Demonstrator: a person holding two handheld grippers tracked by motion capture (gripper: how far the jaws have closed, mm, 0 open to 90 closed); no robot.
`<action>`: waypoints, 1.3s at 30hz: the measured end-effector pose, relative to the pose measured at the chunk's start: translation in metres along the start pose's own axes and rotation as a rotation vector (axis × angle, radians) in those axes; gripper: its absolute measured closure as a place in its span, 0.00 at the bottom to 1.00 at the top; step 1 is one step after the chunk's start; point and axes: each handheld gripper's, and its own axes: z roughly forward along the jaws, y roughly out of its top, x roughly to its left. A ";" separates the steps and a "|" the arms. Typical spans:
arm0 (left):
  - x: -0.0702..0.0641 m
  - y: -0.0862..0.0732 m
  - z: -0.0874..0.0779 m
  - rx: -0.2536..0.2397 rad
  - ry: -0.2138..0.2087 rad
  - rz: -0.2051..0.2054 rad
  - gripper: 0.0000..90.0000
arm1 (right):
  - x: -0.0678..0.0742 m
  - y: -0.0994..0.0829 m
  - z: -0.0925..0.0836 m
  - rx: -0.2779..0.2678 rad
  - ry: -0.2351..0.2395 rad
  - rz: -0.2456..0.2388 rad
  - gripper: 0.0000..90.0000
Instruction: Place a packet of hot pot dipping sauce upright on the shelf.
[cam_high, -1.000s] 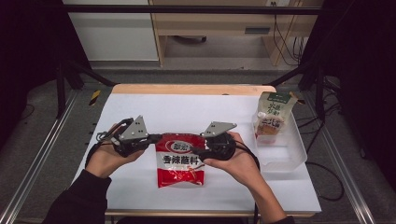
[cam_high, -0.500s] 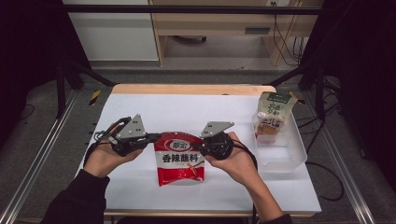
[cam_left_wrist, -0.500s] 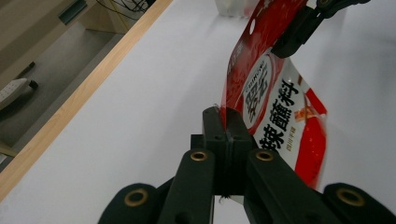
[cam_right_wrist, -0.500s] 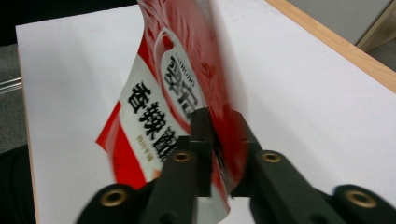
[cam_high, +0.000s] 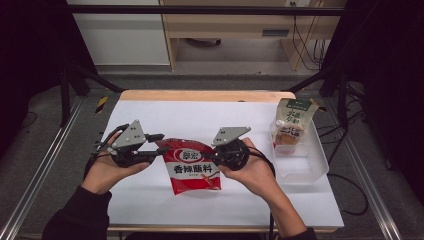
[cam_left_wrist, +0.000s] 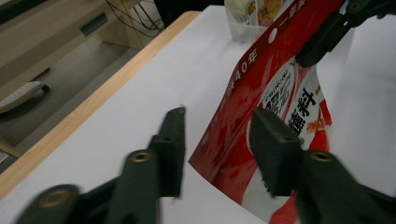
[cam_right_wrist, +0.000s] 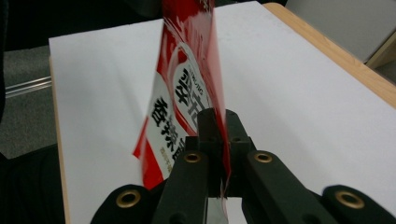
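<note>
You are pinching the flat red foil seasoning pouch (cam_high: 192, 167) edge in your right gripper (cam_right_wrist: 218, 140), lifted over the white table (cam_high: 210, 117). Your left gripper (cam_left_wrist: 219, 144) jaws, just opening, are spreading off it; placing remains.

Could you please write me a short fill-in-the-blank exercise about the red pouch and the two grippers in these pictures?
1. The right gripper is shut on the edge of the ____ pouch.
2. The left gripper has just been opening; its jaws stand ____ beside the pouch.
3. The other pouch stands in a clear ____ at the table's right.

Missing words: red; open; bin
</note>
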 end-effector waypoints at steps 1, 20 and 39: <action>0.000 0.000 -0.002 -0.010 0.006 -0.010 0.50 | 0.000 0.002 -0.002 0.000 0.001 -0.004 1.00; -0.017 -0.067 -0.004 -0.011 0.164 -0.208 0.11 | -0.036 0.037 -0.053 -0.063 -0.124 0.016 1.00; -0.024 -0.122 0.015 0.020 0.222 -0.282 0.08 | -0.069 0.030 -0.141 -0.144 -0.262 0.060 1.00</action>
